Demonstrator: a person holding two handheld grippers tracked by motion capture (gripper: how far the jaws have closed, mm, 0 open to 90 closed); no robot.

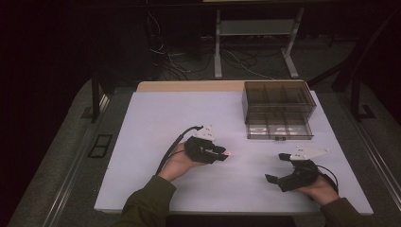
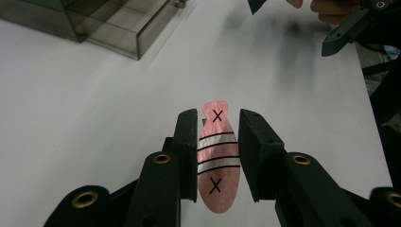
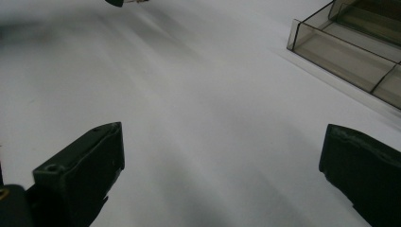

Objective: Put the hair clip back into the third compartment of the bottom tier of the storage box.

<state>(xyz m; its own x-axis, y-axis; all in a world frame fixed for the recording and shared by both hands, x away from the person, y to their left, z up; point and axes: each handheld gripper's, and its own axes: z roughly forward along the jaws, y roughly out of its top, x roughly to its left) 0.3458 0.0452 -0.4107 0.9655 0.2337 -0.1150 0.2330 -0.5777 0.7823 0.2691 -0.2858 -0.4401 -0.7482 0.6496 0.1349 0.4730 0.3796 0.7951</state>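
**Carrying a thin pink tag: slip risk and room to move**

Holding the flat pink fish-shaped tag (image 2: 217,158) by its two thin edges, the left claw (image 2: 217,142) sits near the middle of the high view, its jaws closed narrow on the piece, which reads there as a small pink glint (image 1: 228,153) at the claw tip (image 1: 222,152). My judgement is that this grip is the weak point: the tag is thin and glossy, pinched only along its sides, so a quick swing or a twist of the hand could let it pivot or slide out and drop onto the white worktop (image 1: 156,123).

The right claw (image 1: 279,168), lower right in the high view, stands wide with nothing between its jaws (image 3: 222,179); if the tag were passed across, the black claws could knock together.

The clear compartment box (image 1: 278,109) at the upper right is the only obstacle. Worktop edges lie well apart from both claws, leaving broad open room.
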